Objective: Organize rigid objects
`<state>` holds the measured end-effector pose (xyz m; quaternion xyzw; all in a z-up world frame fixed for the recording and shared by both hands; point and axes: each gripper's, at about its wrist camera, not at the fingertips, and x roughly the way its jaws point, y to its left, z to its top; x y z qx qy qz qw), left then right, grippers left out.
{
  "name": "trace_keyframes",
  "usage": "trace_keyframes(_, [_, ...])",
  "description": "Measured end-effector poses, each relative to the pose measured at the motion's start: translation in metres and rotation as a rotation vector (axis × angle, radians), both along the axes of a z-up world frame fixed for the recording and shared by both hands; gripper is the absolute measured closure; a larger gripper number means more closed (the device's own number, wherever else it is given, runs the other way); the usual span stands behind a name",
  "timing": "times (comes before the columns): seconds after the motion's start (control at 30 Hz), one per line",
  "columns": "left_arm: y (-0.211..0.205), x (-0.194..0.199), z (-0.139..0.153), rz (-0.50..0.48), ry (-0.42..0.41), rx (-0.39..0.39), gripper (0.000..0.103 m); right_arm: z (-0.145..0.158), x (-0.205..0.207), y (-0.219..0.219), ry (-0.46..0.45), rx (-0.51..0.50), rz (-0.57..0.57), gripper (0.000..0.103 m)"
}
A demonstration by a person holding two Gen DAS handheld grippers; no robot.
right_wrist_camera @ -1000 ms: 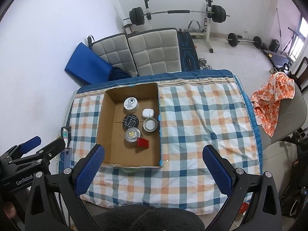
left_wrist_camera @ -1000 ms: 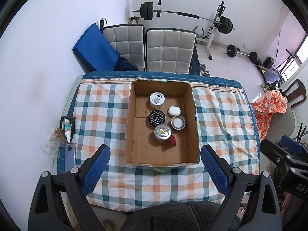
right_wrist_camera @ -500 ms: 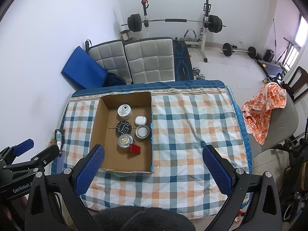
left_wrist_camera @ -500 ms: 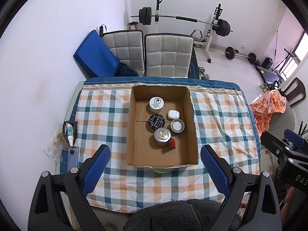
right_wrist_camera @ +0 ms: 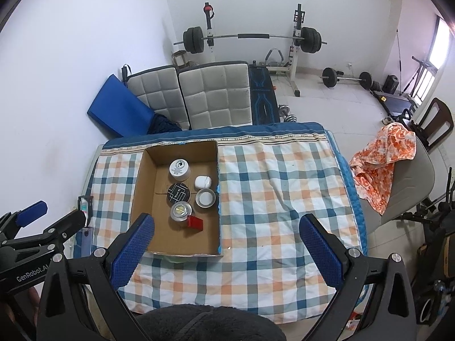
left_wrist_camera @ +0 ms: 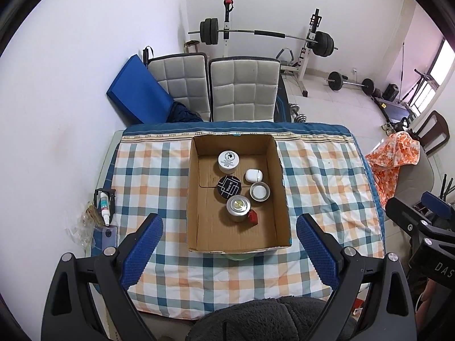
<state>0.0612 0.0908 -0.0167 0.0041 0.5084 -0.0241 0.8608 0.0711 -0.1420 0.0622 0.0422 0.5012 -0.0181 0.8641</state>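
Checked cloth covered the tabletop (left_wrist_camera: 148, 170), where we had the tins (left_wrist_camera: 238, 206) and jars (left_wrist_camera: 228, 159) gathered inside the cardboard box (left_wrist_camera: 196, 227), so our left gripper (left_wrist_camera: 229, 247) and right gripper (right_wrist_camera: 226, 248) hung high above, fingers apart and empty, seemingly finished.

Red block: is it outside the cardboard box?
No. The red block lies inside the cardboard box, right beside the silver tin.
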Motion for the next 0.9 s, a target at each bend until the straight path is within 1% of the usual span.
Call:
trace_keyframes(0.3, [-0.0013,-0.0016,0.0018,-0.002,-0.008,0.002,0.007,0.0068,-0.0064,-0.0011,-0.012,0.002,-0.012,0.000])
trace_keyframes(0.9, [0.0021,-0.0003,0.0022,-0.002,-0.013,0.007,0.007,0.0088,-0.0066,0.0011,-0.005,0.007,-0.016,0.000])
